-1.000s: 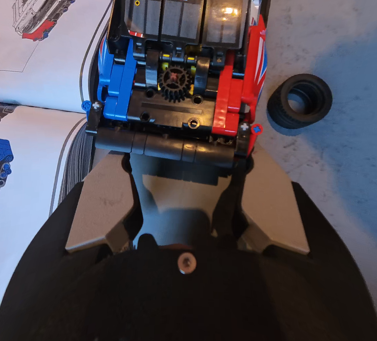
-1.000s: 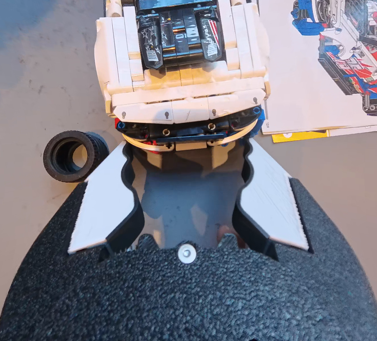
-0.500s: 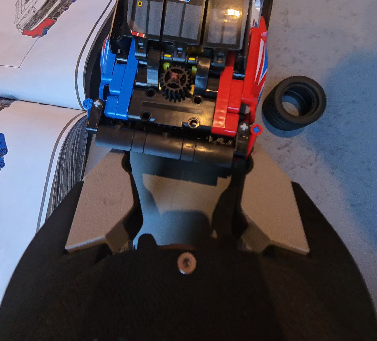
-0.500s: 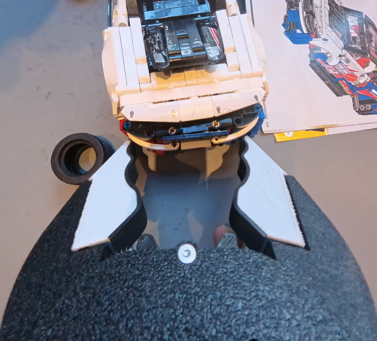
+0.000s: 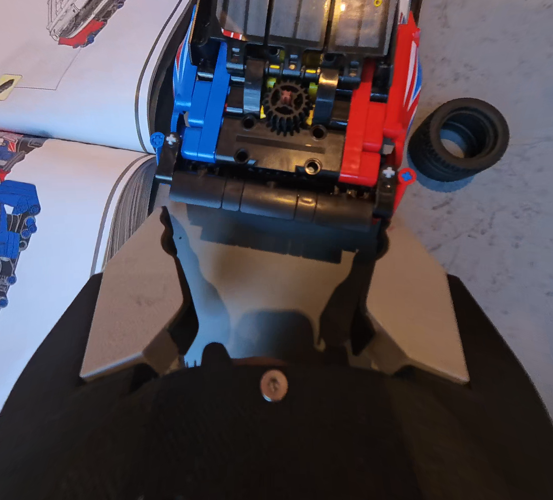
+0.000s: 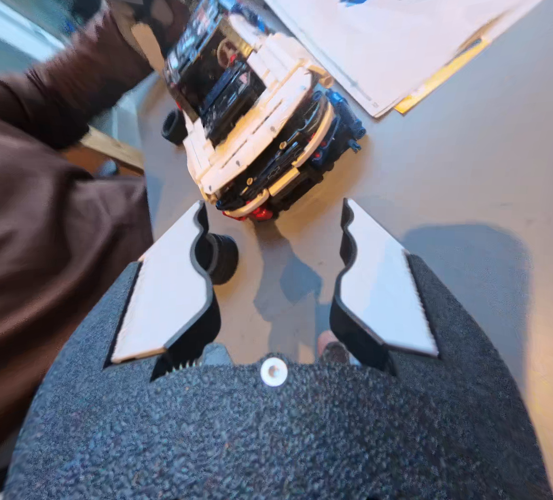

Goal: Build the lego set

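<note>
- Your left gripper (image 5: 273, 216) is clamped across the rear end of the lego car (image 5: 287, 90); its jaws sit wide, one on each flank of the black rear bar, and both touch the model.
- The left wrist view shows the rear of the car close up: a blue block (image 5: 203, 114) on one side, a red block (image 5: 368, 132) on the other, and a black gear (image 5: 285, 110) between them on a black plate.
- The dark roof panels of the car run away from the gripper toward the top edge of that view.
- One loose black tyre (image 5: 459, 140) lies on its side on the grey worktop (image 5: 493, 36), just beside the red flank, not touching it.
- The open instruction booklet (image 5: 74, 72) lies on the blue side; the car's edge overlaps its page.
- Your right gripper (image 6: 273, 216) holds nothing. Its jaws stand wide apart over bare worktop, clear of the car's white nose (image 6: 257, 138).
- In the right wrist view the car sits tilted across the frame, nose toward the gripper; the picture is blurred.
- A second black tyre (image 6: 223, 256) lies on the worktop against the inner edge of one right finger; whether they touch cannot be told.
- A third black tyre (image 6: 173, 128) lies beside the car's flank, on the side away from the booklet.
- A brown sleeve (image 6: 68, 90) reaches in toward the far end of the car.
</note>
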`<state>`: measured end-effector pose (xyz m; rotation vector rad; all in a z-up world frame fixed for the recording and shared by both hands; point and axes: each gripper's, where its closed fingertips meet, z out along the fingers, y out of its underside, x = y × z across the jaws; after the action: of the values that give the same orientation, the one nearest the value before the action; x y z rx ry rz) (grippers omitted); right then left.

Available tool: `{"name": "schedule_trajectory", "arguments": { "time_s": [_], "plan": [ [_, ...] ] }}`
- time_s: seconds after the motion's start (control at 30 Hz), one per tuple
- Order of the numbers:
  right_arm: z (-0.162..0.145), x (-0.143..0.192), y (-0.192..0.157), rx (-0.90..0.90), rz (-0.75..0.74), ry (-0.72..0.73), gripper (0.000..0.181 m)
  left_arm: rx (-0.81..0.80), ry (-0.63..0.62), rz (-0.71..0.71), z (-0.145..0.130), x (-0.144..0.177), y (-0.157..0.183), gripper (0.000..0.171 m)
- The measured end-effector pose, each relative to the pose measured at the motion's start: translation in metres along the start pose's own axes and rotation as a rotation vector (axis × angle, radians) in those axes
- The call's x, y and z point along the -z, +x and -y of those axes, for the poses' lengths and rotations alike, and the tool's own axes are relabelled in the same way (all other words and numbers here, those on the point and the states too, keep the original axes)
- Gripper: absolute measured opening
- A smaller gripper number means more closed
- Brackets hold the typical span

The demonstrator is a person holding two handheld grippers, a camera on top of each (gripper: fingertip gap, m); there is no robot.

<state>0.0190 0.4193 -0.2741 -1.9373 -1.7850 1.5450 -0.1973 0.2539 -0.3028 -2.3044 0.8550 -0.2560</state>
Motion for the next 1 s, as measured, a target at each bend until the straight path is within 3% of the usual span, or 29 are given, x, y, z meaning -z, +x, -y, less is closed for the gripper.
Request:
{"name": "schedule_trajectory", "arguments": {
  "time_s": [0.13, 0.27, 1.0],
  "plan": [
    [0.009, -0.005, 0.000, -0.223, 0.029, 0.039, 0.080, -0.026, -0.004, -0.022, 0.005, -0.005, 0.003, 0.133],
    [0.009, -0.021, -0.005, -0.230, -0.002, -0.003, 0.066, -0.026, -0.016, -0.077, 0.008, -0.010, 0.007, 0.133],
    [0.015, -0.022, -0.001, -0.224, -0.159, -0.037, 0.066, -0.008, 0.019, -0.026, 0.018, -0.011, 0.013, 0.132]
  ]
}}
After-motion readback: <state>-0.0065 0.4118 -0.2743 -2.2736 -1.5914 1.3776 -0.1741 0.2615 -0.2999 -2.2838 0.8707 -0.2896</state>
